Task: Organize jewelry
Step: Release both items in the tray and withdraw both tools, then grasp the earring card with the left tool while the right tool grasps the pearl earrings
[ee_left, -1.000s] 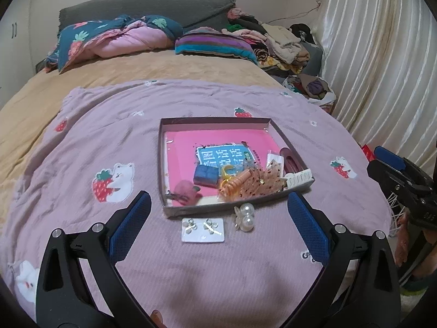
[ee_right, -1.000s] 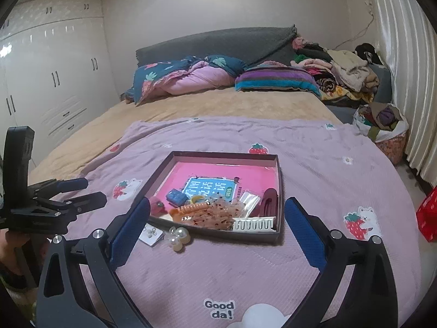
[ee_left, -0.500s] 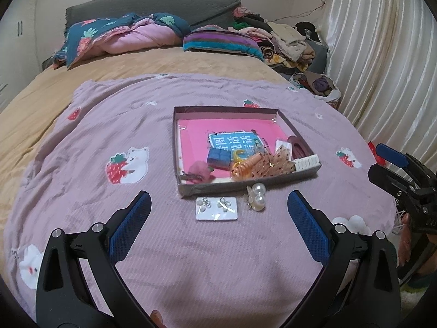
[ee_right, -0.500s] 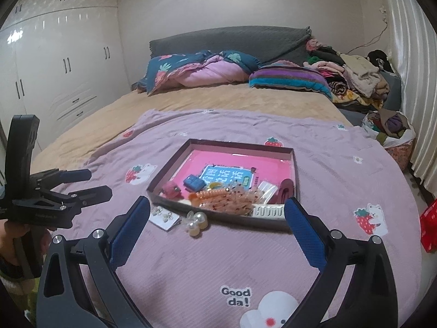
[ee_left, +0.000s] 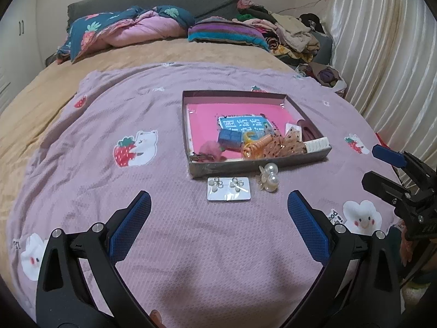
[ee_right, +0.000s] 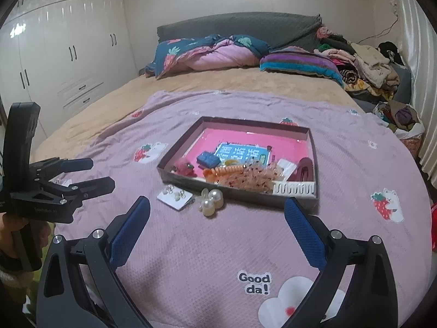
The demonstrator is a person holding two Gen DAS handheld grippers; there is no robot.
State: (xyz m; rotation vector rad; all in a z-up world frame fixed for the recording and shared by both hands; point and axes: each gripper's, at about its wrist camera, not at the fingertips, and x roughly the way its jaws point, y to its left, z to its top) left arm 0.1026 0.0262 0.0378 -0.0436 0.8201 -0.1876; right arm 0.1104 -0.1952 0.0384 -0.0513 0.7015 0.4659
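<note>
A dark shallow box with a pink floor [ee_left: 202, 114] [ee_right: 311, 147] lies on the purple blanket and holds several hair clips, an orange coil tie [ee_left: 256, 146], a blue block and a white comb [ee_right: 293, 188]. In front of it lie a white earring card [ee_left: 229, 189] [ee_right: 174, 197] and a pearl hair clip [ee_left: 269, 177] [ee_right: 210, 201]. My left gripper [ee_left: 218, 222] is open and empty, short of the card. My right gripper [ee_right: 217, 228] is open and empty, short of the pearl clip. Each gripper shows in the other's view, the right one [ee_left: 393, 175] and the left one [ee_right: 82, 175].
The purple blanket [ee_left: 109, 191] covers the near part of a tan bed. Pillows and a folded quilt [ee_right: 218, 52] lie at the headboard, a clothes pile [ee_right: 363, 63] at the far right. Curtains [ee_left: 382, 54] hang on the right, white wardrobes [ee_right: 54, 54] on the left.
Both grippers have drawn back from the box, so the box, the card and the pearl clip sit farther off in both views. Nothing on the blanket has moved.
</note>
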